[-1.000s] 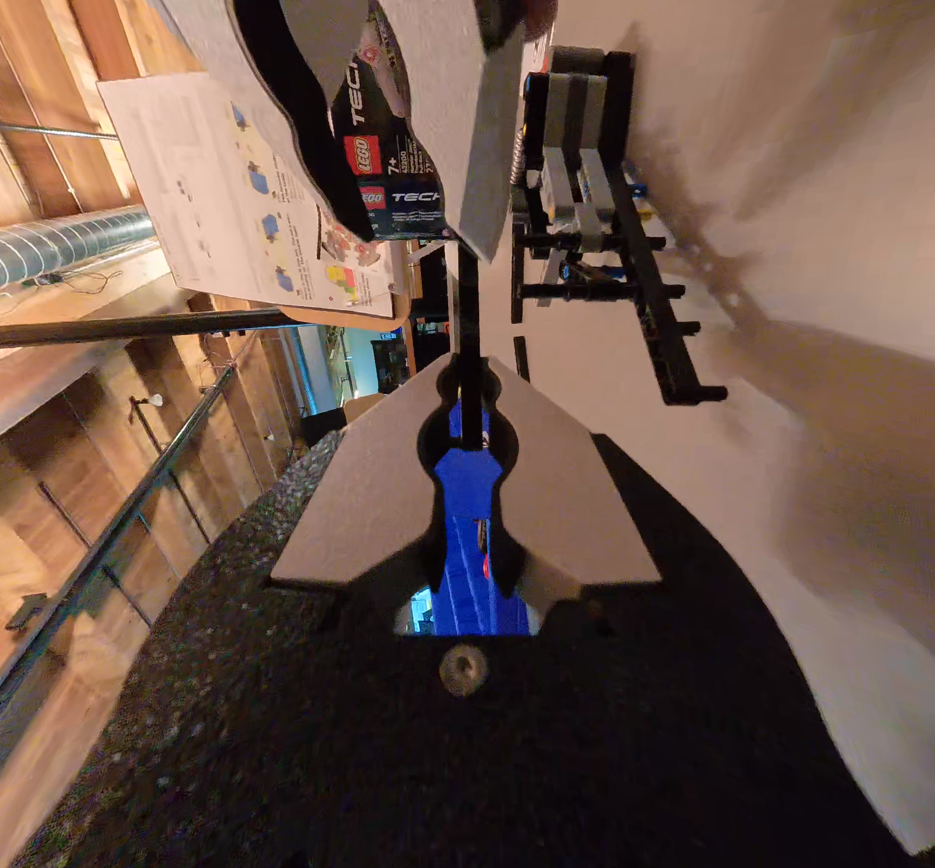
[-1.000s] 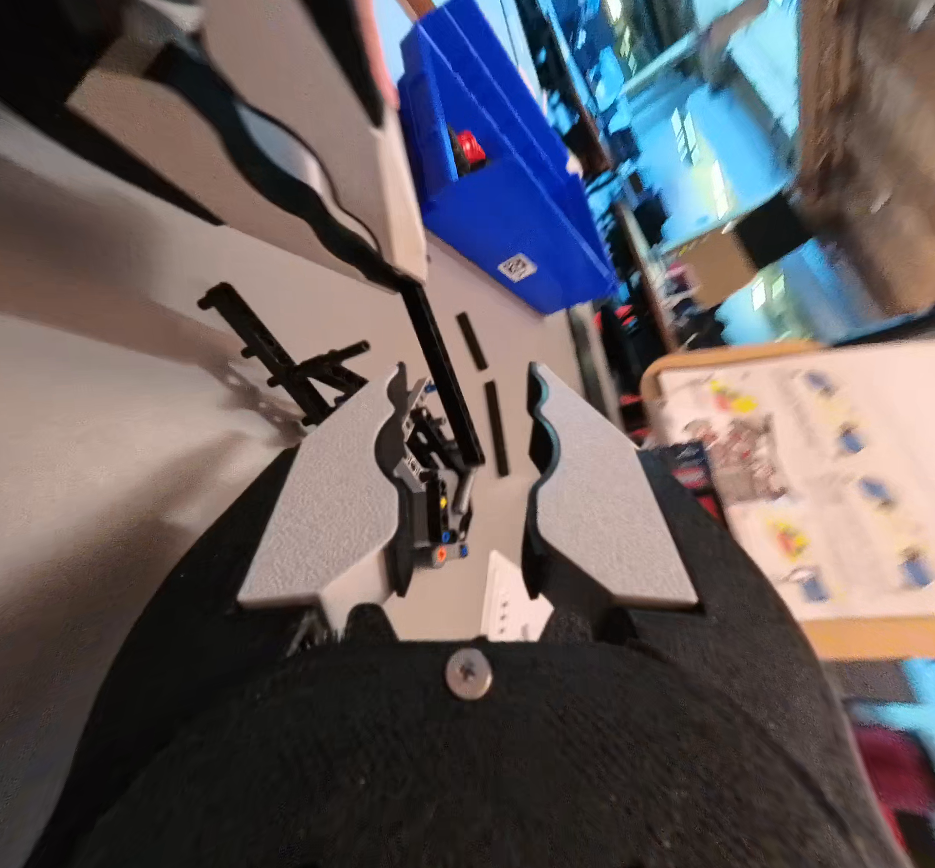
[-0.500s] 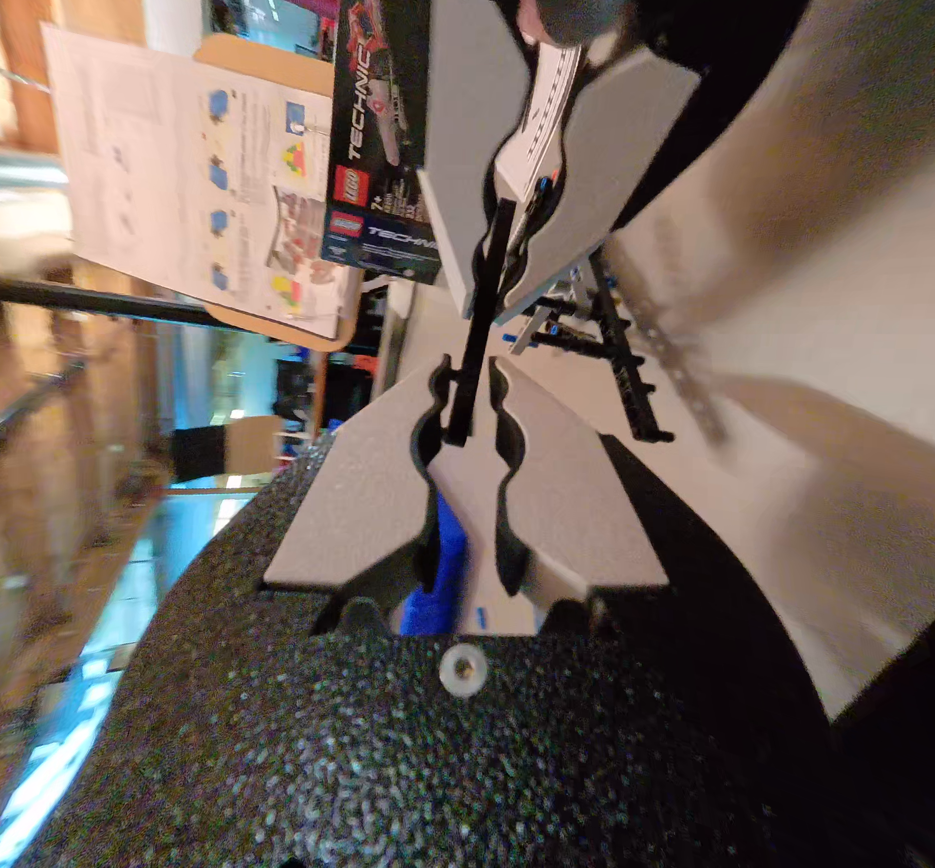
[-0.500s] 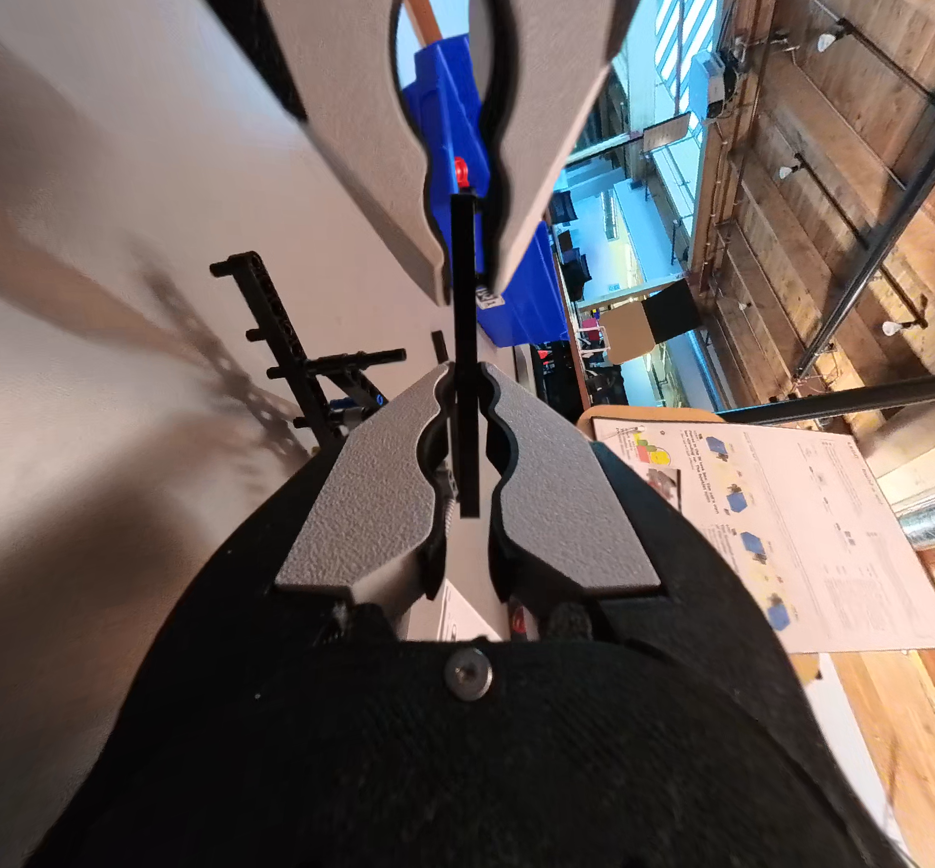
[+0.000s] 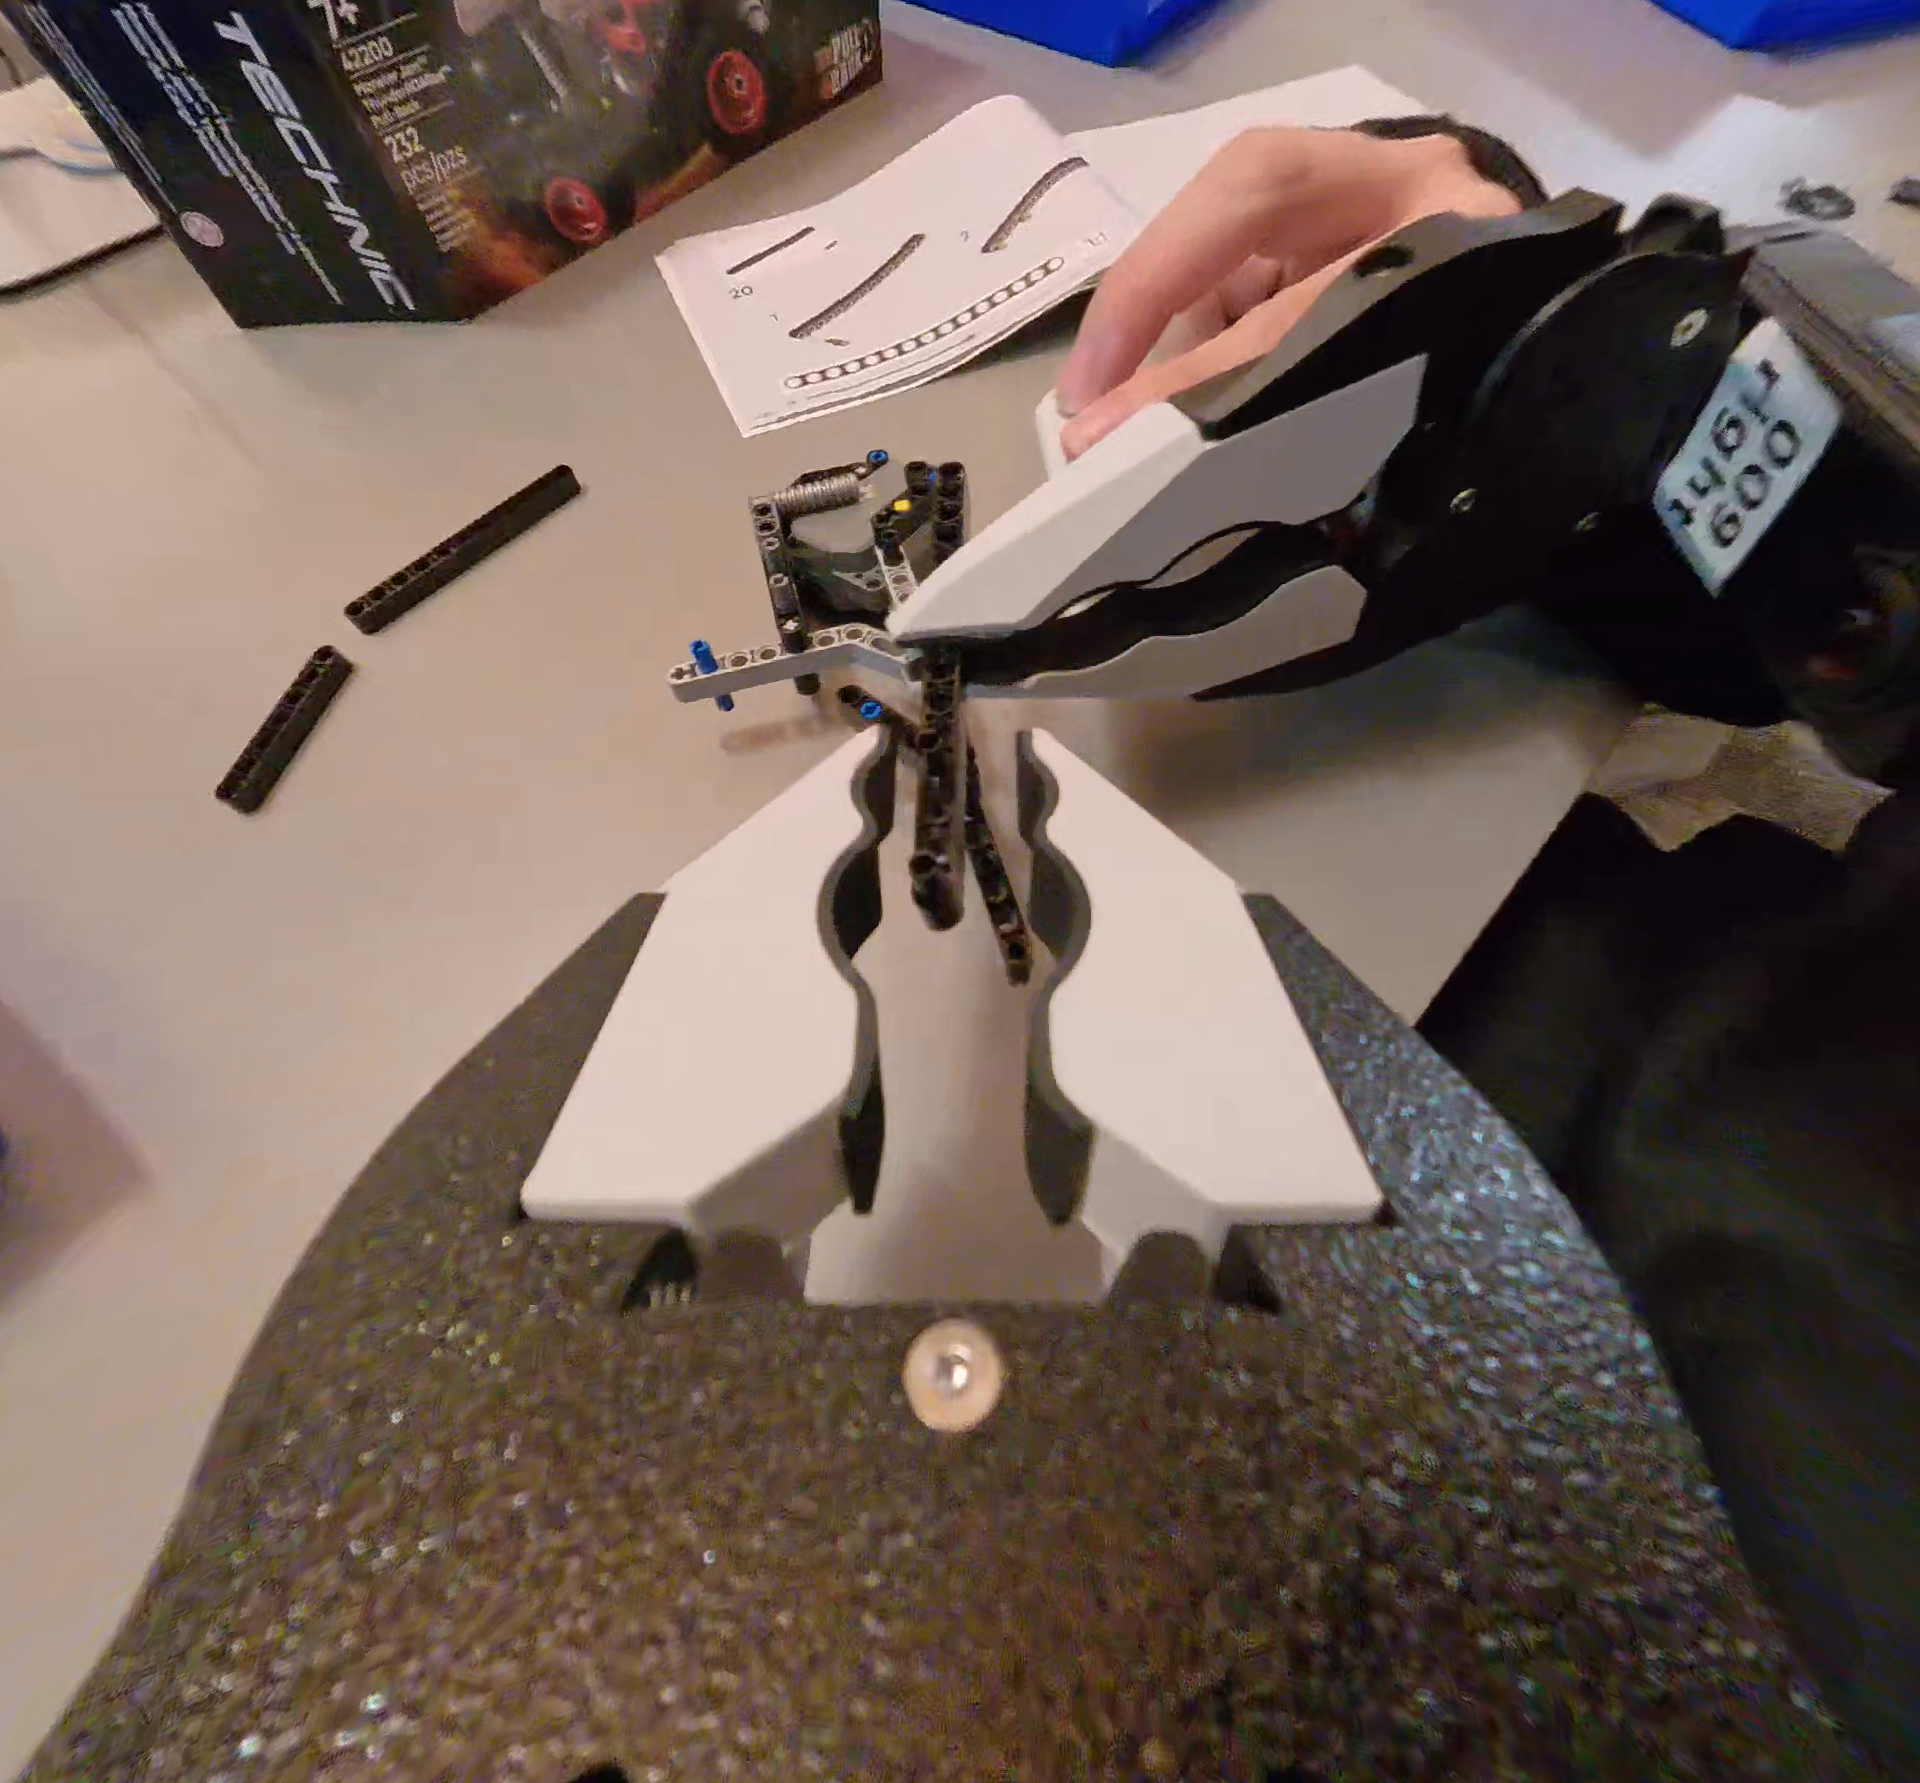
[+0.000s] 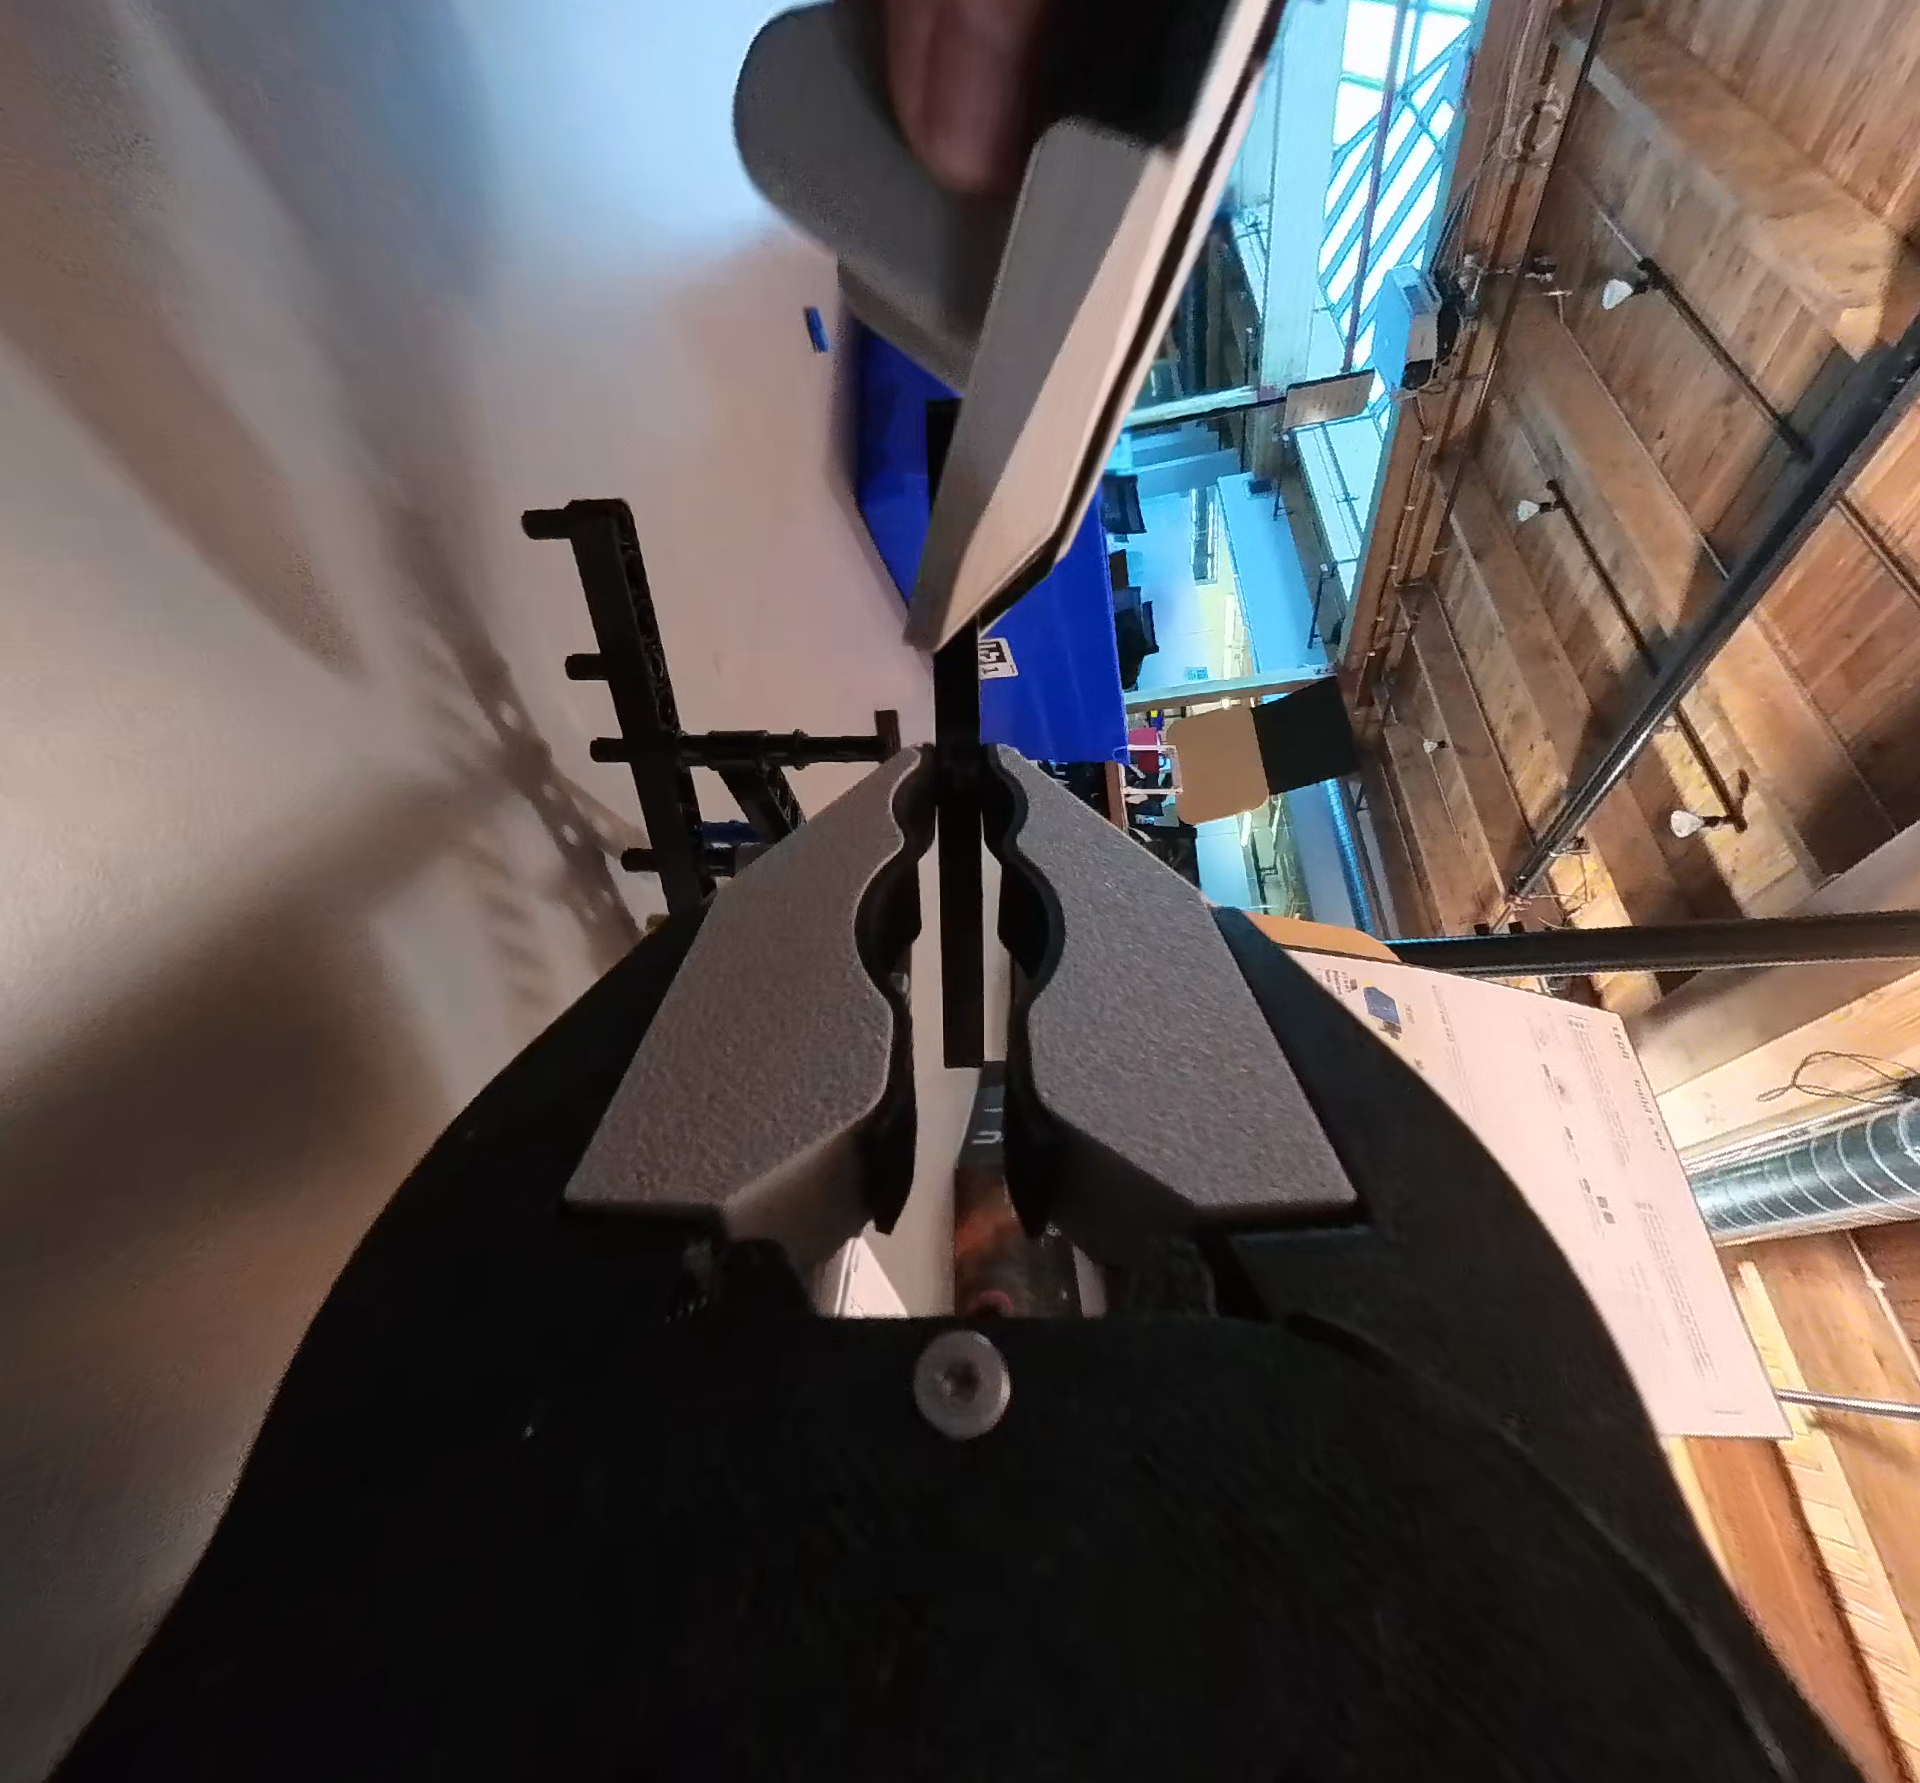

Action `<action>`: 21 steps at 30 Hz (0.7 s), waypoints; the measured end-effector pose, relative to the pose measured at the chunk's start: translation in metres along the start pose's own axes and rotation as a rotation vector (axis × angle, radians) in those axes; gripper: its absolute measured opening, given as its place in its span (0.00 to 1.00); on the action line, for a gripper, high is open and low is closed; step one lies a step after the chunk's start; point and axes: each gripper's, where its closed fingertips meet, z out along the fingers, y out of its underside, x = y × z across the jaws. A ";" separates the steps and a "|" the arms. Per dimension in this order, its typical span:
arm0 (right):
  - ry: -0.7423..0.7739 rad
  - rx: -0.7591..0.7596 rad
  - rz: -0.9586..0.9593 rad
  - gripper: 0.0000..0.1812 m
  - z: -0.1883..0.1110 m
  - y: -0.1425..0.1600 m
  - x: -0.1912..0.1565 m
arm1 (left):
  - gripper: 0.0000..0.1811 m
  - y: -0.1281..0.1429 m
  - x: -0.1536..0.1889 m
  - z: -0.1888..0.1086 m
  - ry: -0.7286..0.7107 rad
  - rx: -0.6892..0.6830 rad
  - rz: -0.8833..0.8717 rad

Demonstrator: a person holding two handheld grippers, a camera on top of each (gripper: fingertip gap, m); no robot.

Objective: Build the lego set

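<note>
R tongs [image 5: 940,668] pinching black beam [image 5: 938,798], L tongs [image 5: 951,757] apart, grey table [image 5: 312,902]

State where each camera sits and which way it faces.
Left wrist view: on the left tool, looking down at the grey table, the half-built black and grey Lego assembly and the right tool; a hand shows.
Right wrist view: on the right tool, rolled sideways, looking along the table toward a wooden wall.
Shared: the long black holed beam the right tool grips.
</note>
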 end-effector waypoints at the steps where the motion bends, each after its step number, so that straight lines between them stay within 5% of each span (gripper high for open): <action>1: -0.004 0.007 0.017 0.03 0.000 -0.001 0.000 | 0.11 0.002 -0.002 0.003 -0.012 -0.008 0.005; 4: -0.003 0.011 0.052 0.03 0.000 0.001 0.001 | 0.03 -0.002 -0.002 0.007 -0.026 0.029 0.020; 21: 0.014 -0.010 0.002 0.03 -0.002 0.012 0.005 | 0.03 -0.004 -0.005 0.012 -0.094 0.092 0.059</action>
